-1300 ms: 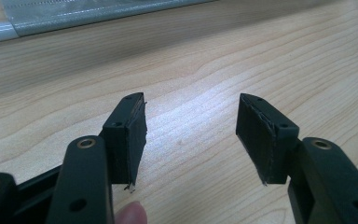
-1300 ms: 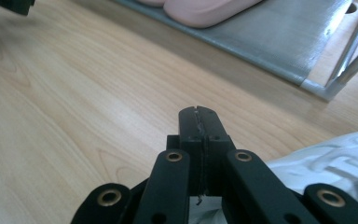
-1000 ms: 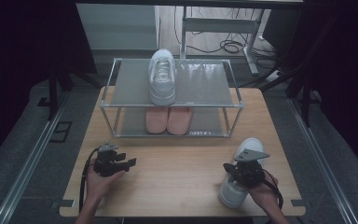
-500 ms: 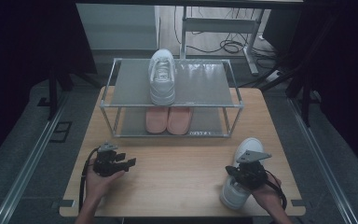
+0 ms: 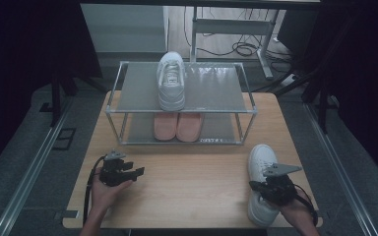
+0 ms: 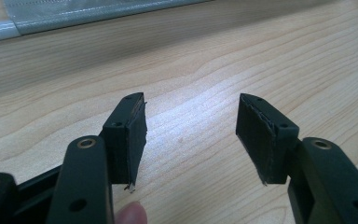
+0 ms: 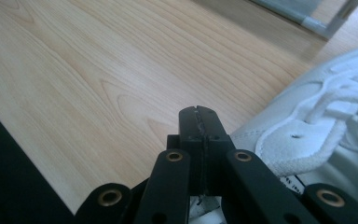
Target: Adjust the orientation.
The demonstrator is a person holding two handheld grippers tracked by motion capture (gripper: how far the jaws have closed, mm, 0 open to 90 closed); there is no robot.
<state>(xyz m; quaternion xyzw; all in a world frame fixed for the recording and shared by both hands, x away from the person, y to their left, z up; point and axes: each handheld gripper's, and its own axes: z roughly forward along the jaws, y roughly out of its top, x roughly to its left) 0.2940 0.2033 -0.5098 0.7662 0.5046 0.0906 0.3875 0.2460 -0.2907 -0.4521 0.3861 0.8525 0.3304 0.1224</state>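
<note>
The right gripper (image 5: 271, 186) sits over the white sneaker (image 5: 260, 167) at the right front of the wooden table (image 5: 197, 182). In the right gripper view its jaws are pressed flat together with nothing visible between the tips (image 7: 198, 122), and the shoe's laced upper (image 7: 326, 126) lies just beside them, on the right of that view. Whether any part of the shoe is pinched lower down cannot be told.

Compared with a second ago, this hand has slid a little toward the table's right front corner, and the sneaker with it: the toe now points up the table toward the rack, with the heel close to the front edge (before, the shoe lay slightly nearer the middle).

The left gripper (image 5: 123, 170) rests low on the table at the front left, in the same spot as before, its jaws spread wide over bare wood (image 6: 191, 126).

The rest is unchanged: the metal shoe rack (image 5: 179, 105) at the back of the table, one white sneaker (image 5: 171, 81) on its top shelf, and a pair of pink shoes (image 5: 177, 126) side by side on the lower shelf.
</note>
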